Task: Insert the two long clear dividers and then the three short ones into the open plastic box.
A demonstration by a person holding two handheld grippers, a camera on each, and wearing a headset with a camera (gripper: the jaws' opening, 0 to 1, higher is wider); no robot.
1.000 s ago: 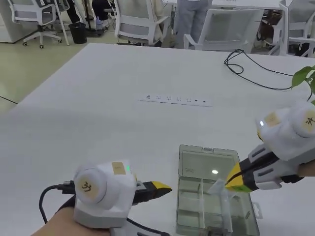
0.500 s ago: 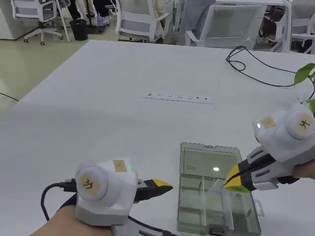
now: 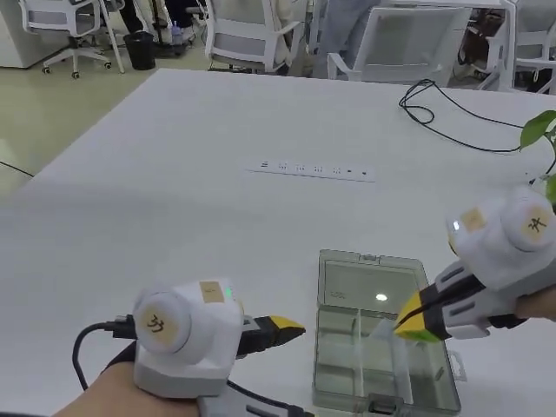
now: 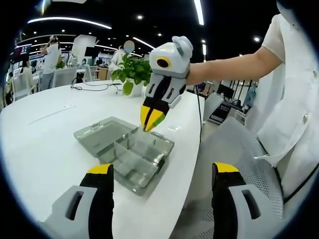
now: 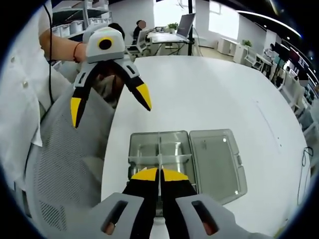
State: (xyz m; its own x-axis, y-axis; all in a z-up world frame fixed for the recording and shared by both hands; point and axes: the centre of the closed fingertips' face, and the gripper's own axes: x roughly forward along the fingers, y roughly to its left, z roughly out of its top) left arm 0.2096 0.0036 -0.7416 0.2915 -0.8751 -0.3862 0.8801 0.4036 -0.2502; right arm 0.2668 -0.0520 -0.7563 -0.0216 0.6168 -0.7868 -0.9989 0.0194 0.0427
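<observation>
- Two grippers are over the white table (image 3: 174, 174). The open plastic box (image 3: 335, 369) sits close to the person, with its lid (image 3: 369, 285) lying flat on the far side.
- On the right, the right gripper (image 3: 407, 327) has its jaws pinched together on a clear divider (image 3: 386, 330), with the tips just over the right part of the box. In the right gripper view the yellow tips meet with the thin sheet edge-on between them. Whether it is a long or a short piece I cannot tell.
- Left of the box and apart from it, the left gripper (image 3: 287, 329) holds nothing. In the left gripper view its jaws are spread wide, with the box (image 4: 124, 149) ahead.
- One upright divider (image 3: 359, 356) stands in the box, running near to far.
- Far across the table lie a power strip (image 3: 313, 170) and a black cable (image 3: 434, 117). A green plant (image 3: 537, 130) shows at the right edge.
</observation>
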